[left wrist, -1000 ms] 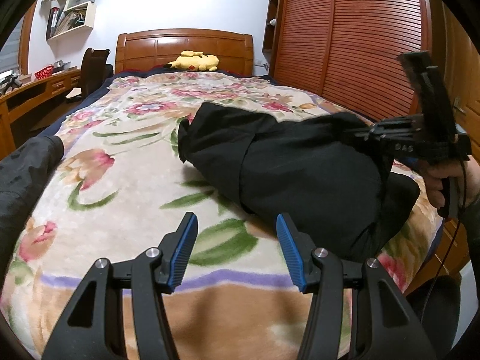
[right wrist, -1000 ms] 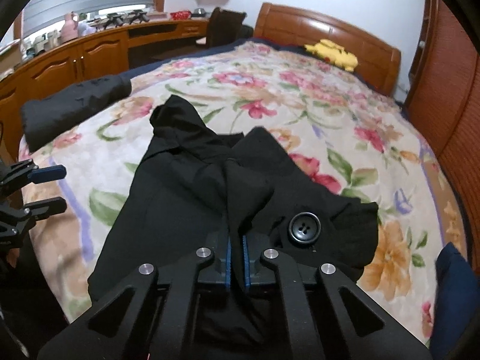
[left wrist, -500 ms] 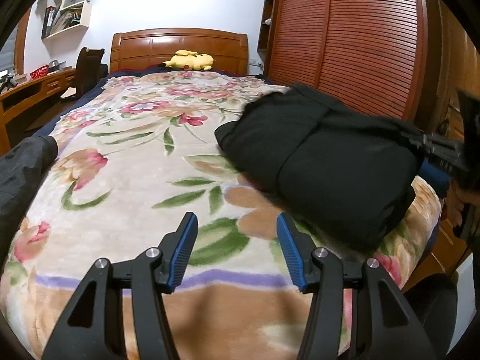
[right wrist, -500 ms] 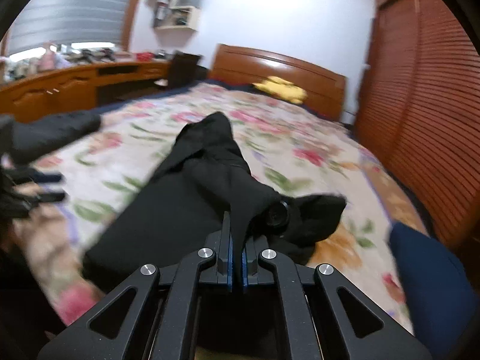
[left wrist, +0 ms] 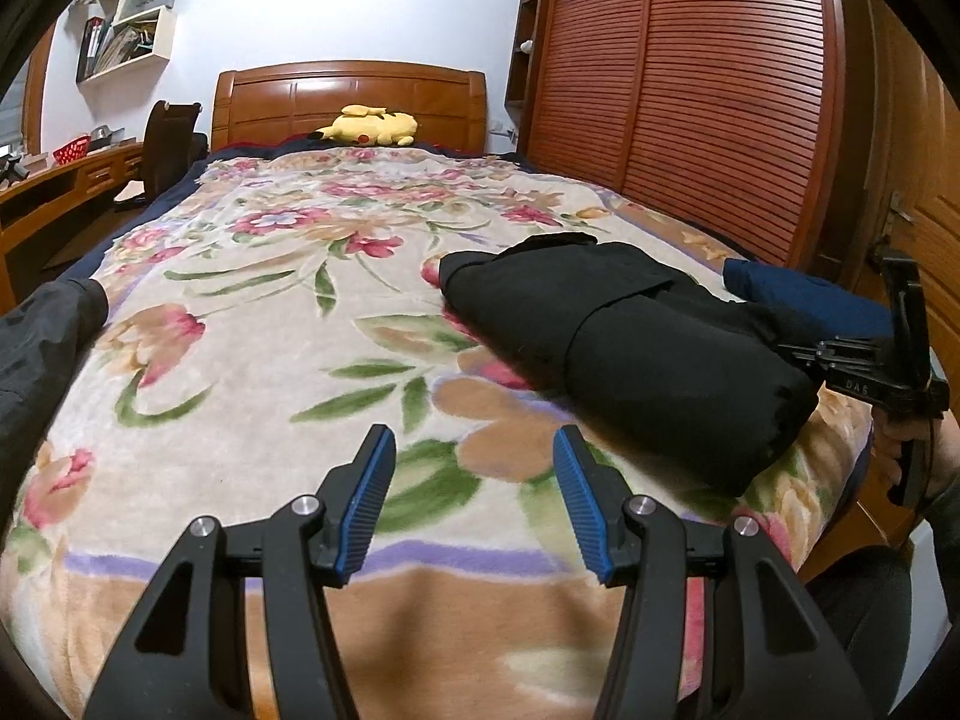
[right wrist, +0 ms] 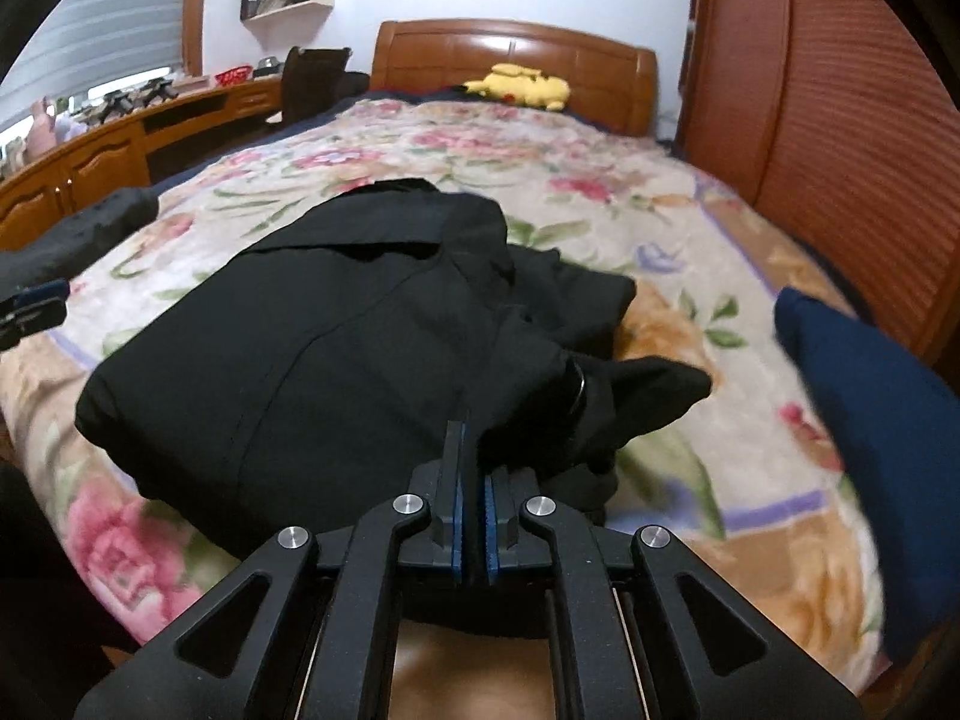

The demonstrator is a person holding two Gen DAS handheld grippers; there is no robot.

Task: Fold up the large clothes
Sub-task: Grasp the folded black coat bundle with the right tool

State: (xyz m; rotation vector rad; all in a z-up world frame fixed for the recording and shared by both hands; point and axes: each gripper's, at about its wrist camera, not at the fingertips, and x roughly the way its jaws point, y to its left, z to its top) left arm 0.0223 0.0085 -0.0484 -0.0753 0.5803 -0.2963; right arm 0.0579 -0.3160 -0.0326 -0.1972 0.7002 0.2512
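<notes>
A folded black coat (left wrist: 630, 336) lies on the floral bedspread (left wrist: 252, 324) near the bed's right front corner; in the right wrist view the same black coat (right wrist: 312, 324) fills the middle, a large dark button (right wrist: 575, 387) at its near edge. My right gripper (right wrist: 471, 468) is shut on a fold of the coat's near edge; from the left wrist view my right gripper (left wrist: 792, 351) shows at the coat's right end, a hand on its handle. My left gripper (left wrist: 474, 504) hovers open over bare bedspread, left of the coat, holding nothing.
A folded dark blue garment (left wrist: 804, 297) lies at the bed's right edge, beside the coat. A dark grey garment (left wrist: 42, 348) rests at the left edge. A yellow plush toy (left wrist: 369, 126) sits by the headboard. Slatted wardrobe doors (left wrist: 690, 90) line the right; a wooden desk (right wrist: 90, 162) stands left.
My right gripper has dragged the black coat to the right across the bed and lowered it near the blue garment. The left gripper has stayed where it was, still open.
</notes>
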